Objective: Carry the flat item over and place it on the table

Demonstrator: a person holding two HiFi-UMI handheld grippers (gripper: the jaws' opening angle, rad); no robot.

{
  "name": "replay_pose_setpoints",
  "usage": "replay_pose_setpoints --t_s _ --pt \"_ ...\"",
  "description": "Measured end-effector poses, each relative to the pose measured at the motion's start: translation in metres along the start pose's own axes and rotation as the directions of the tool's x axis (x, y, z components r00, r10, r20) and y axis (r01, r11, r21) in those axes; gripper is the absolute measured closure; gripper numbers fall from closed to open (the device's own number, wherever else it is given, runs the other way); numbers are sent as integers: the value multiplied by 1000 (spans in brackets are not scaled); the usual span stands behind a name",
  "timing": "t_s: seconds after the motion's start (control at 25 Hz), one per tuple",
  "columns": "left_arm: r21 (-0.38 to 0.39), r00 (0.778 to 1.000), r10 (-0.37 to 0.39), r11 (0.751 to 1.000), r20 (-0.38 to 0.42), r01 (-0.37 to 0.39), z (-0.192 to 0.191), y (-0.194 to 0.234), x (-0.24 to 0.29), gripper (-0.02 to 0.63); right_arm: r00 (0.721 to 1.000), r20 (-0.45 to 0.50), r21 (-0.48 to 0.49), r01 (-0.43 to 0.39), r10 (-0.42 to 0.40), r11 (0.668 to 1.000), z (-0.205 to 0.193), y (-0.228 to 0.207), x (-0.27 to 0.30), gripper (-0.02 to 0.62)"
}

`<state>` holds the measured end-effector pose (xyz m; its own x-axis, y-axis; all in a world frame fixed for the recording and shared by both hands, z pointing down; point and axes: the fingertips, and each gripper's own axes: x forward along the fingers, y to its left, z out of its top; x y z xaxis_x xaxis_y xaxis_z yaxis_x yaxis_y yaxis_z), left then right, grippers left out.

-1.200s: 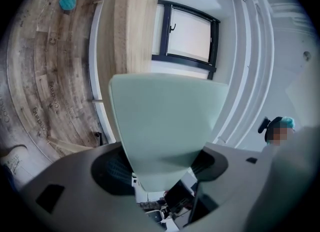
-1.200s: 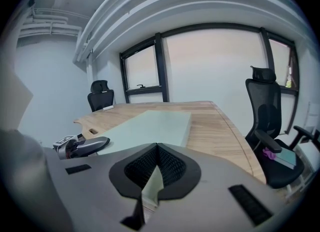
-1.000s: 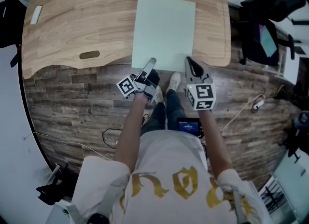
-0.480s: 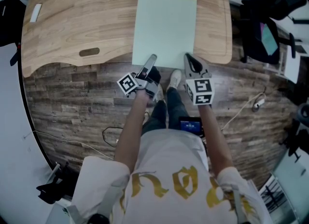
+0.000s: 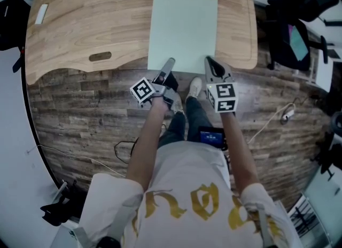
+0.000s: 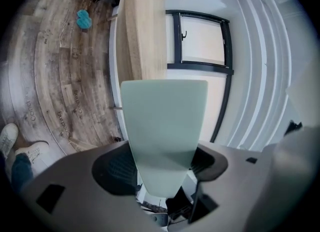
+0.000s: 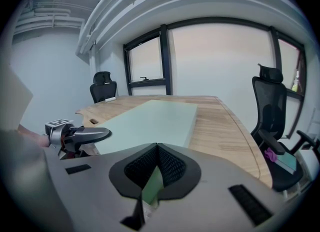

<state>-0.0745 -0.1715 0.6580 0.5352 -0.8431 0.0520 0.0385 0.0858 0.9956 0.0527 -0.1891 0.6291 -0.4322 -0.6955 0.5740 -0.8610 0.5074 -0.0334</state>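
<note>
A pale green flat board (image 5: 183, 30) lies on the wooden table (image 5: 91, 22), its near edge hanging just over the table's front edge. My left gripper (image 5: 167, 66) is at the board's near left corner. In the left gripper view its jaws stand wide and the board (image 6: 164, 126) passes between them, so the left gripper (image 6: 162, 166) is open. My right gripper (image 5: 212, 66) is at the near right corner. In the right gripper view the right gripper (image 7: 157, 168) is shut on the board's edge (image 7: 150, 121). That view also shows the left gripper (image 7: 95, 135) on the left.
Black office chairs (image 5: 291, 22) stand right of the table, one with a pink item (image 7: 272, 153) on its seat. A small white object (image 5: 40, 15) lies at the table's far left and a slot (image 5: 100, 56) is cut near its front. A cable (image 5: 272, 121) runs over the wooden floor.
Both grippers and the board have edged slightly forward, further over the table. The jaws look unchanged.
</note>
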Motion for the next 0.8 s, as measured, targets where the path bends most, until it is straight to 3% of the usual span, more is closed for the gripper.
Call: replay_pose_setpoints --t_s 0.8 --pt "15 996 88 996 14 -89 3 6 -4 299 1000 -22 -1 14 -14 1000 -2 0 1 598"
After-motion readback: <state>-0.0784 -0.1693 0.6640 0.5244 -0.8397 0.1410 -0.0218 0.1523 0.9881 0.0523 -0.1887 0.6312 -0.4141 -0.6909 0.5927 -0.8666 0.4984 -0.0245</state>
